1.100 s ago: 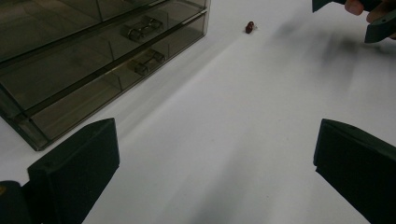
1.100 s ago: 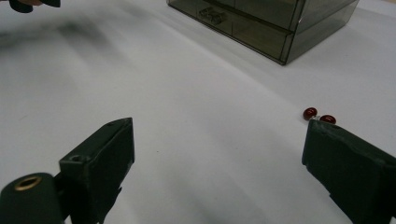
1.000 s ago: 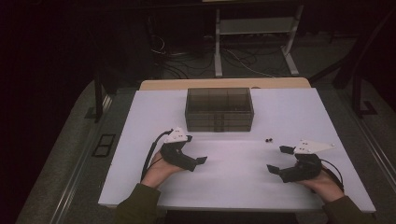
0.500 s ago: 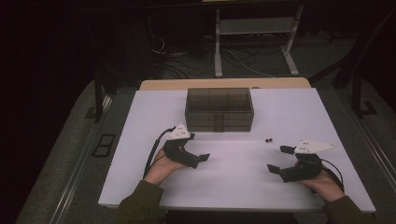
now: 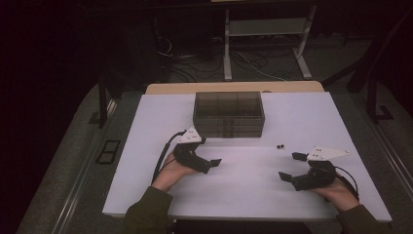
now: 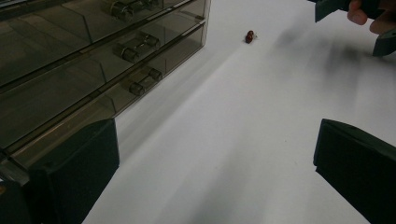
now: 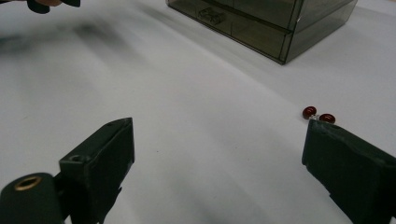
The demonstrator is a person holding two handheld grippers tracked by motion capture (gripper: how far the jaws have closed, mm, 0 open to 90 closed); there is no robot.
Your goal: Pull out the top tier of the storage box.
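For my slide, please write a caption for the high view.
Two open hand-held grippers, left and right, rest on a white table near a drawer box and small red beads.

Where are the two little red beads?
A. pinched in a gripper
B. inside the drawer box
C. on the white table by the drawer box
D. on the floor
C: the red beads lie loose on the white table near the drawer box, with both grippers' jaws open and empty.

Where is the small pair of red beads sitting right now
In the high view the red beads lie on the white table, just off the front right corner of the smoky drawer box, closer to the right gripper than the left.
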